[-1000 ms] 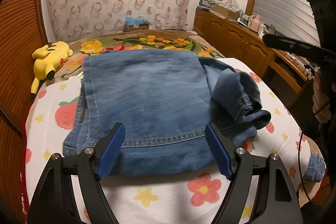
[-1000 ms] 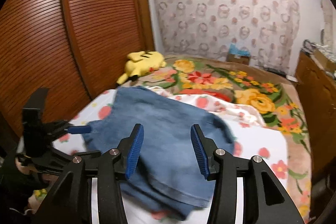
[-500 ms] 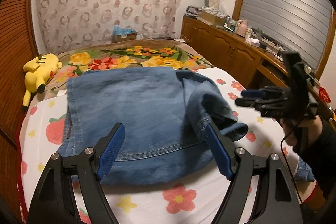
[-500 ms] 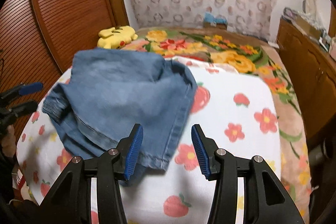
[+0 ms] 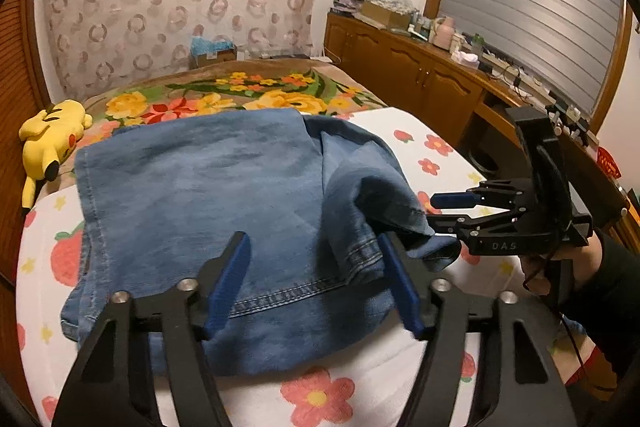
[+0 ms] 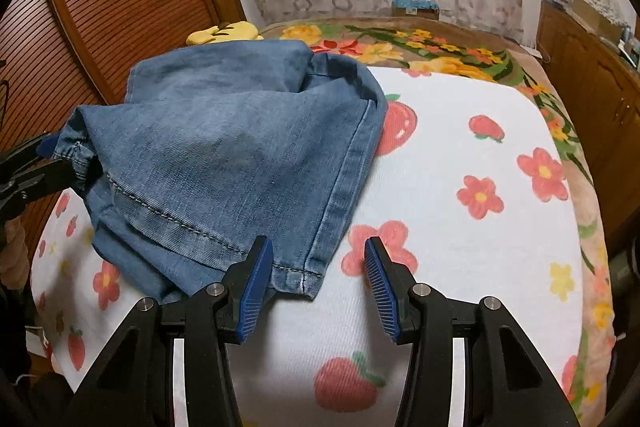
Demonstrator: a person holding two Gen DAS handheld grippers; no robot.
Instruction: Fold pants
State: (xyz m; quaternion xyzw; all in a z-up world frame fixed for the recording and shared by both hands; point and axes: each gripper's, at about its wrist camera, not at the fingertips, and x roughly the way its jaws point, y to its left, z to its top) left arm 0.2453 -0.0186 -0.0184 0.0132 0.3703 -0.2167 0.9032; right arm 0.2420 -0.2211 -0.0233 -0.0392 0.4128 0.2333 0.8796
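The pants (image 5: 208, 195), blue denim, lie on the fruit-and-flower sheet (image 5: 320, 395) at the near end of the bed, already doubled into a broad slab. Its left part is flat; its right part is a rumpled hump with a hemmed end drooping toward the bed's right side.

Compared with 1 second ago, the left gripper (image 5: 316, 283) has slid toward that rumpled side, so its right blue pad now sits at the base of the hump instead of over flat cloth. Its jaws are closing, narrower than before, with the near denim edge between them but no pinch visible yet. The right gripper (image 6: 316, 287) has dropped from above the pile to the sheet; its jaws stand moderately apart, unchanged, and empty, with the hem corner (image 6: 304, 277) just inside the left pad. In the left wrist view its fingers reach the drooping end from the side.

Both grippers seem to be lining up on the loose end, probably to straighten it or fold it over.

A yellow plush toy (image 5: 52, 139) lies well away by the wardrobe.
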